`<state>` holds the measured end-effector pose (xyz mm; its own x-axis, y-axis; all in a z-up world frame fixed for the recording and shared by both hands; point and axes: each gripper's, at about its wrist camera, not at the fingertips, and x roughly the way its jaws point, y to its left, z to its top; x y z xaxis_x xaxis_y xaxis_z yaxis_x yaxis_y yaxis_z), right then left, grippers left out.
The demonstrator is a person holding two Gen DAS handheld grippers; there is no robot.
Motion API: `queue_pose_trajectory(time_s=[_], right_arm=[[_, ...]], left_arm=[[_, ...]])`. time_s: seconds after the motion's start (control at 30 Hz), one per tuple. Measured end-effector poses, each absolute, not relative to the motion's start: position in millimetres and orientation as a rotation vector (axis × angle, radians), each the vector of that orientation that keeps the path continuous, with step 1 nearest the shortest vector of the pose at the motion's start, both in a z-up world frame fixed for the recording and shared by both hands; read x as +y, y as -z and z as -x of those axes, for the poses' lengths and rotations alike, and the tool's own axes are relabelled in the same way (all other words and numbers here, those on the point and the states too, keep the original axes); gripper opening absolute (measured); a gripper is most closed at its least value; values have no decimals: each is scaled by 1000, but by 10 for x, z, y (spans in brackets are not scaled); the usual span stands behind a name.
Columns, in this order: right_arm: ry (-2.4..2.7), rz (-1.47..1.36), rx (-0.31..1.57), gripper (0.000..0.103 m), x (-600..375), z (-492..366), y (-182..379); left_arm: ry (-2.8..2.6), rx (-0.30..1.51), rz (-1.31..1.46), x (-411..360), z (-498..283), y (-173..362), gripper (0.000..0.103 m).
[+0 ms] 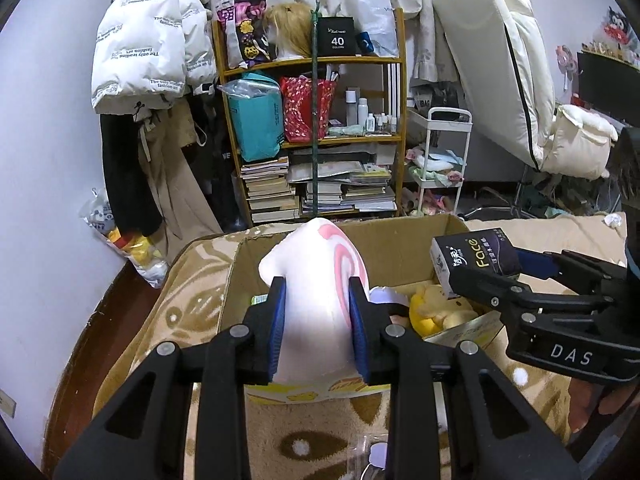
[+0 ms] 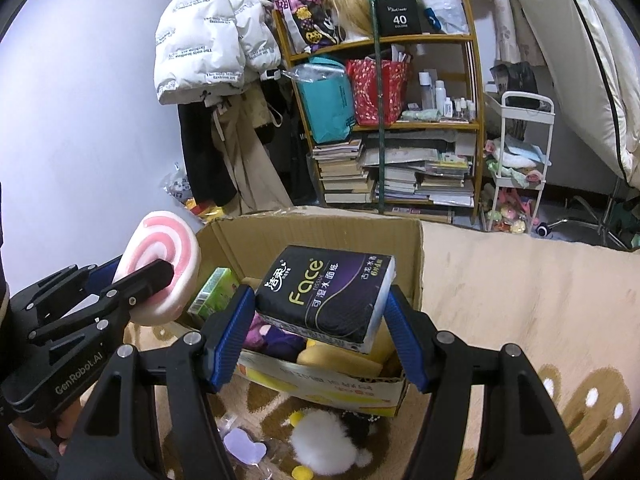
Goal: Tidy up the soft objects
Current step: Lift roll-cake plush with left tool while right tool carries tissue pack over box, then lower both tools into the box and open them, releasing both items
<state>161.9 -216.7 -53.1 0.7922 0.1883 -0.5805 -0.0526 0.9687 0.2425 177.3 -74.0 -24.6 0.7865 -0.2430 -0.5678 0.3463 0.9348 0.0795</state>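
My left gripper (image 1: pixel 318 302) is shut on a white plush lollipop with a pink swirl (image 1: pixel 316 280), held over the near edge of an open cardboard box (image 1: pixel 400 248). It also shows in the right wrist view (image 2: pixel 164 268). My right gripper (image 2: pixel 320 312) is shut on a black "Face" tissue pack (image 2: pixel 326 292) and holds it above the box (image 2: pixel 360 236); the pack also shows in the left wrist view (image 1: pixel 476 258). Inside the box lie a yellow plush toy (image 1: pixel 436 308), a green packet (image 2: pixel 214 292) and a purple soft item (image 2: pixel 272 336).
The box stands on a beige patterned rug (image 2: pixel 520 300). A white fluffy plush (image 2: pixel 324 436) and a purple item in plastic (image 2: pixel 244 446) lie on the rug in front of it. A cluttered wooden bookshelf (image 1: pixel 316 140), hanging coats (image 1: pixel 136 60) and a white trolley (image 1: pixel 440 160) stand behind.
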Motion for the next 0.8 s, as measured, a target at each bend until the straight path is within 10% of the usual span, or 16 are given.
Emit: queue_pose_trajectory(time_s=[0.8], right_arm=[[-138,-260,695,78,-2223,-1678,685]], left_arm=[[297,572,-136,-693,-1792,236,58]])
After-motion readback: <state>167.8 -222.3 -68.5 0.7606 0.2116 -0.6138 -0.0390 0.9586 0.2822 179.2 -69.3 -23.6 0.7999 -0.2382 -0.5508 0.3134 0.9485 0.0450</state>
